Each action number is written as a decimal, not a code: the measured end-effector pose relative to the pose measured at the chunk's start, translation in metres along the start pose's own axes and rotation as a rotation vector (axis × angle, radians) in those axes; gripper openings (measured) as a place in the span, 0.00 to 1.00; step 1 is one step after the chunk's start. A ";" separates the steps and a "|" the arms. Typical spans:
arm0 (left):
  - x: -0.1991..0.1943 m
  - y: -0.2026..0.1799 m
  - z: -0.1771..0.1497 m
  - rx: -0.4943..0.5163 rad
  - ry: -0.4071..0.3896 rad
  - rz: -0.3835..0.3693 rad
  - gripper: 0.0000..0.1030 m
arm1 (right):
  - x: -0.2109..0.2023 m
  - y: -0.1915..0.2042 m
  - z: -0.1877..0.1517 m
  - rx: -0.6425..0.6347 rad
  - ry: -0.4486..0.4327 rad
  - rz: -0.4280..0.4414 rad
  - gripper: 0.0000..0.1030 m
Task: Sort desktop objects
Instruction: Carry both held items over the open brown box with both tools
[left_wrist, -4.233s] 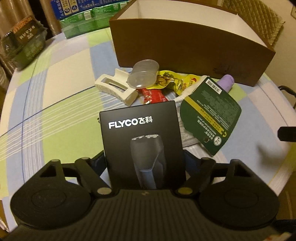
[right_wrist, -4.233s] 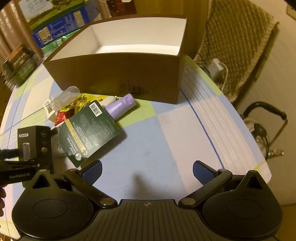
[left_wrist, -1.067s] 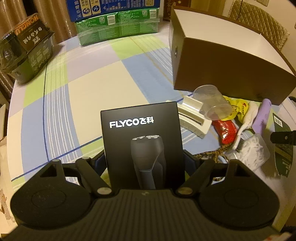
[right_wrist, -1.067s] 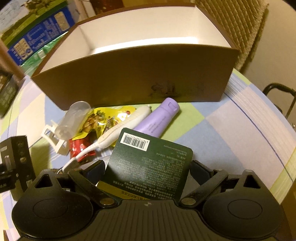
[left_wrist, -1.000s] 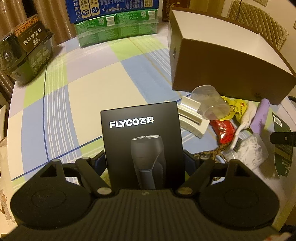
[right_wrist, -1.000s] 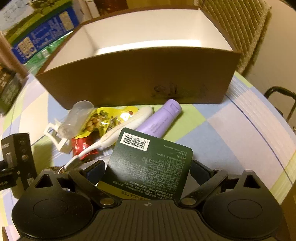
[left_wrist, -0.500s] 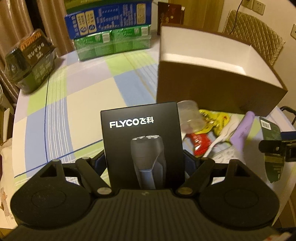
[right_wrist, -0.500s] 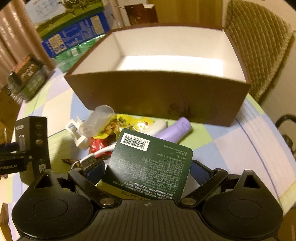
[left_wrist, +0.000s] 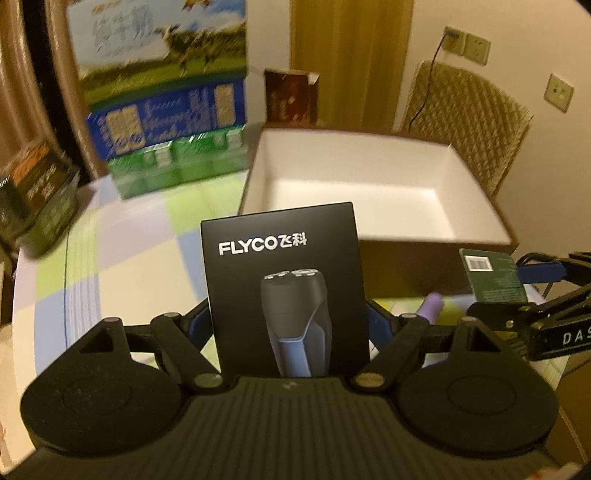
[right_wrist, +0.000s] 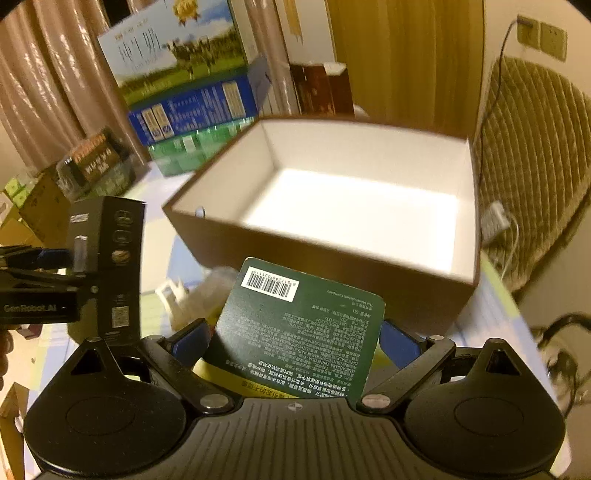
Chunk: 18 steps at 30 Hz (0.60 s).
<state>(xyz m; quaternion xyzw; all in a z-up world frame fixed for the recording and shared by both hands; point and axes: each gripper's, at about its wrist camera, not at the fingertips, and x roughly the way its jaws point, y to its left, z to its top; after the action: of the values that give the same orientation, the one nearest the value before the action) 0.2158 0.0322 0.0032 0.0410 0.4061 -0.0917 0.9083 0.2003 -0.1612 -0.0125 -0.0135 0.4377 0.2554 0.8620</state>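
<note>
Two claws (left_wrist: 288, 321) (right_wrist: 295, 339), shaver box (left_wrist: 284, 288) and green packet (right_wrist: 299, 339) clamped between pads.

**Open box clear, clutter before it**

The brown cardboard box with white inside (right_wrist: 354, 206) stands open-topped and empty at frame centre. Stacked blue and green cartons (left_wrist: 173, 140) crowd the upper left; a purple tube (left_wrist: 430, 308) lies against the box's near wall.
</note>
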 end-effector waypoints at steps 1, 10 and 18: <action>0.000 -0.004 0.006 0.005 -0.010 -0.006 0.77 | -0.002 -0.001 0.005 -0.006 -0.011 0.001 0.92; 0.018 -0.033 0.063 0.065 -0.090 -0.045 0.77 | -0.011 -0.017 0.056 -0.037 -0.114 -0.029 0.92; 0.059 -0.044 0.107 0.100 -0.084 -0.046 0.77 | 0.010 -0.038 0.094 -0.057 -0.155 -0.075 0.92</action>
<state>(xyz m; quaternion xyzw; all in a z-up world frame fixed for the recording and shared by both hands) 0.3237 -0.0351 0.0308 0.0728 0.3636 -0.1345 0.9189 0.2922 -0.1666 0.0307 -0.0345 0.3616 0.2356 0.9014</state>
